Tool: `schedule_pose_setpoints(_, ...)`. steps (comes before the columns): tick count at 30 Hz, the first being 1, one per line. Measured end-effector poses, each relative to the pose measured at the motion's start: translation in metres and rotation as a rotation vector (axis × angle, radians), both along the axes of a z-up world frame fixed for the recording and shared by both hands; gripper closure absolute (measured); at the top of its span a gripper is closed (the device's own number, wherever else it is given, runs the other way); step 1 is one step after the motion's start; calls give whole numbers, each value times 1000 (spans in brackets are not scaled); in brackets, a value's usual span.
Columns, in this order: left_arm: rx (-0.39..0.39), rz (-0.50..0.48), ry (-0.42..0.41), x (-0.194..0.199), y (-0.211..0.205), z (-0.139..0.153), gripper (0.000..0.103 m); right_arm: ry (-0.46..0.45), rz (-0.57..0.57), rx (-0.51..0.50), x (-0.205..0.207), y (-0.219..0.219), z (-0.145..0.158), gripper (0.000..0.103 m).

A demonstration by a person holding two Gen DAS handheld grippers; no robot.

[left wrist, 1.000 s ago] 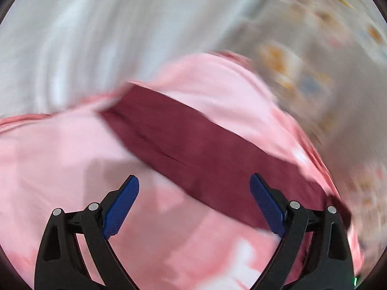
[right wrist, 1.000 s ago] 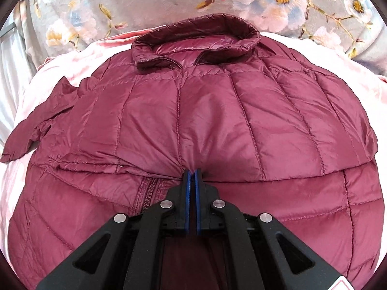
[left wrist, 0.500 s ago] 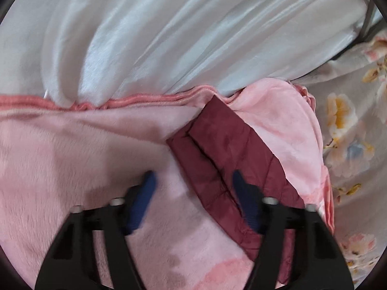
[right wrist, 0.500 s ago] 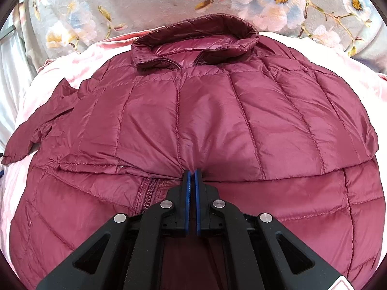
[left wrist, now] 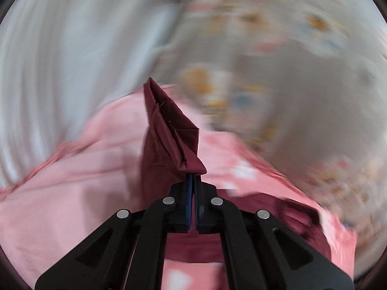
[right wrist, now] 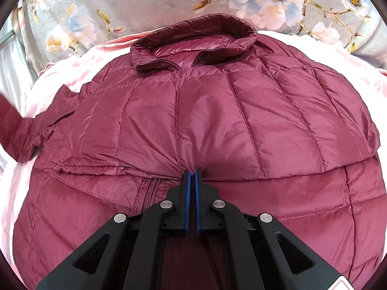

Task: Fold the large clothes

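Observation:
A maroon quilted puffer jacket (right wrist: pixel 205 120) lies spread on a pink blanket (right wrist: pixel 72 70), collar at the far side, its bottom part folded up over the body. My right gripper (right wrist: pixel 192 172) is shut on the folded edge at the jacket's middle. In the left wrist view, my left gripper (left wrist: pixel 193 176) is shut on the jacket's sleeve end (left wrist: pixel 169 135), which stands lifted above the pink blanket (left wrist: pixel 72 193). The rest of that sleeve (left wrist: pixel 278 207) trails to the lower right. In the right wrist view the sleeve (right wrist: pixel 14 130) rises at the left edge.
A grey flowered cover (right wrist: pixel 145 2) lies beyond the collar and shows blurred at the right of the left wrist view (left wrist: pixel 278 60). White cloth (left wrist: pixel 60 60) hangs at the left. The pink blanket's edge (right wrist: pixel 377 79) shows past the jacket's right shoulder.
My left gripper went from wide open over the sleeve to shut on its end and lifted it off the blanket. The right gripper has kept still on the fold.

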State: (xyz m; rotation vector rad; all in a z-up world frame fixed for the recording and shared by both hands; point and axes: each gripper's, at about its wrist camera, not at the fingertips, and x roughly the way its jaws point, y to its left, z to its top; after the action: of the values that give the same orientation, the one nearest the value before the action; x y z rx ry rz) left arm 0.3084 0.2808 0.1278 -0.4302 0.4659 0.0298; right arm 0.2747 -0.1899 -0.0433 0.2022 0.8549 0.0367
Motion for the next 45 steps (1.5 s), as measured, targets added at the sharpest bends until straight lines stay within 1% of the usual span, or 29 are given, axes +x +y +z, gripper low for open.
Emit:
schedule_pose_setpoints(1, 29, -66, -30, 2, -34, 16, 103, -5, -5, 11, -1, -2, 1, 101)
schedule_pose_setpoints(2, 44, -113, -47, 4, -58, 27, 103, -16, -13, 30, -3, -5, 3, 98)
schedule_pose_setpoints(3, 51, -164, -61, 5, -82, 36, 103, -32, -14, 47, -7, -8, 7, 94)
schedule_pose_setpoints(4, 52, -237, -74, 7, -117, 47, 103, -52, -14, 52, -12, -11, 12, 93)
schedule_pose_setpoints(5, 53, -276, -78, 8, -137, 52, 103, -68, -15, 51, -17, -12, 17, 92)
schedule_pose_setpoints(6, 61, -337, -81, 10, -169, 58, 103, -85, -14, 54, -24, -16, 23, 92)
schedule_pose_setpoints(7, 69, -372, -82, 8, -189, 60, 103, -94, -13, 60, -28, -19, 27, 92)
schedule_pose_setpoints(9, 93, -453, -83, 5, -241, 60, 103, -111, -22, 82, -41, -32, 38, 92)
schedule_pose_setpoints(11, 110, -505, -71, 3, -277, 54, 103, -121, -35, 88, -55, -47, 47, 92)
schedule_pose_setpoints(13, 122, -557, -44, 1, -316, 41, 103, -125, -53, 89, -70, -63, 51, 91)
schedule_pose_setpoints(15, 127, -592, -9, 1, -345, 23, 103, -123, -68, 87, -82, -76, 52, 91)
schedule_pose_setpoints(18, 140, -619, 76, 7, -387, -17, 103, -111, -76, 85, -97, -91, 49, 90)
schedule_pose_setpoints(21, 136, -634, 167, 12, -410, -51, 103, -99, -90, 41, -107, -100, 45, 90)
schedule_pose_setpoints(24, 157, -639, 226, 15, -428, -84, 103, -90, -101, 25, -113, -107, 39, 90)
schedule_pose_setpoints(27, 156, -642, 266, 17, -436, -104, 103, -76, -106, 35, -115, -112, 31, 90)
schedule_pose_setpoints(31, 160, -640, 299, 20, -443, -123, 103, -69, -112, 43, -116, -114, 24, 90)
schedule_pose_setpoints(35, 161, -656, 354, 23, -451, -142, 102, -66, -114, 47, -114, -115, 22, 90)
schedule_pose_setpoints(36, 152, -668, 368, 24, -452, -147, 101, -64, -114, 46, -114, -115, 22, 90)
schedule_pose_setpoints(37, 123, -688, 376, 24, -452, -152, 100, -63, -113, 46, -114, -115, 22, 90)
schedule_pose_setpoints(38, 85, -706, 377, 23, -449, -155, 91, -63, -110, 48, -113, -115, 22, 85)
schedule_pose_setpoints(39, 35, -725, 372, 20, -443, -156, 71, -65, -108, 54, -113, -116, 23, 77)
schedule_pose_setpoints(40, -12, -731, 362, 18, -436, -155, 56, -70, -109, 63, -111, -117, 25, 72)
schedule_pose_setpoints(41, -48, -719, 345, 14, -429, -152, 29, -75, -110, 72, -110, -117, 27, 62)
schedule_pose_setpoints(42, -88, -698, 316, 9, -418, -147, 18, -81, -111, 85, -108, -118, 29, 55)
schedule_pose_setpoints(43, -144, -689, 265, 0, -399, -137, 15, -89, -108, 101, -105, -119, 33, 53)
schedule_pose_setpoints(44, -169, -689, 246, -4, -386, -131, 12, -94, -104, 111, -102, -120, 36, 52)
schedule_pose_setpoints(45, -183, -685, 237, -6, -375, -125, 12, -102, -99, 123, -98, -120, 41, 50)
